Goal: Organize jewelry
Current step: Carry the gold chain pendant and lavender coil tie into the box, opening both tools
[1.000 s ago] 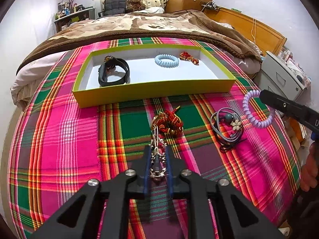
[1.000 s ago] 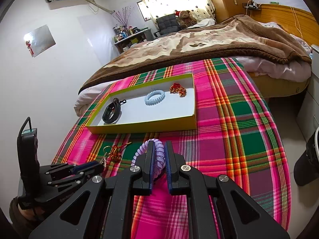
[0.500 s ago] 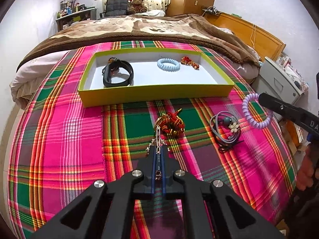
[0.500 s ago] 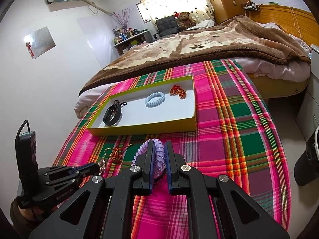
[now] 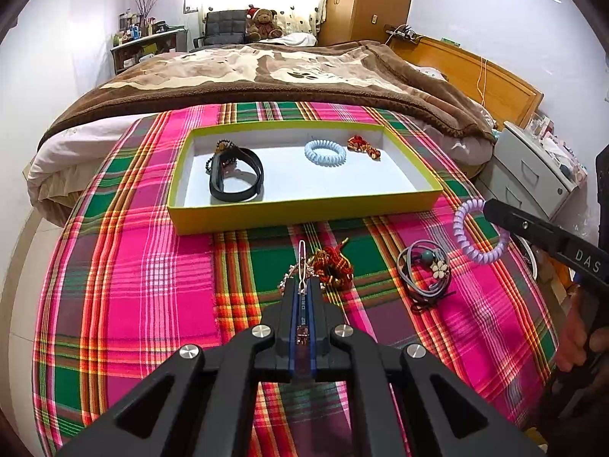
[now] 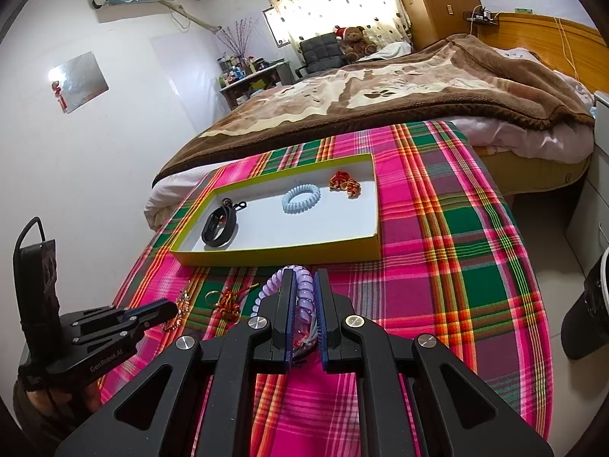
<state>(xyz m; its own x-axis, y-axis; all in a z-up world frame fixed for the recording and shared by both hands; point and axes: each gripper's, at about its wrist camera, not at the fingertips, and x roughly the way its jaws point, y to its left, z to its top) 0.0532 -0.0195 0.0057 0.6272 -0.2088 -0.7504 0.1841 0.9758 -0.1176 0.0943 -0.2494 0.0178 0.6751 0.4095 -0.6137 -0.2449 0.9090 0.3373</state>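
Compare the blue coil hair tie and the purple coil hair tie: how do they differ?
The blue hair tie lies flat inside the box; the purple hair tie is outside it, held on edge by the right gripper. The blue one is free, the purple one pinched. Both are spiral rings.

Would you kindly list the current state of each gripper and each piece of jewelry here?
Left gripper: shut on silver chain.
Right gripper: shut on purple coil band.
Yellow box: open, no lid.
Black band, blue coil band, red-gold bracelet: in box.
Red braided bracelet, grey cords: loose on plaid cloth.
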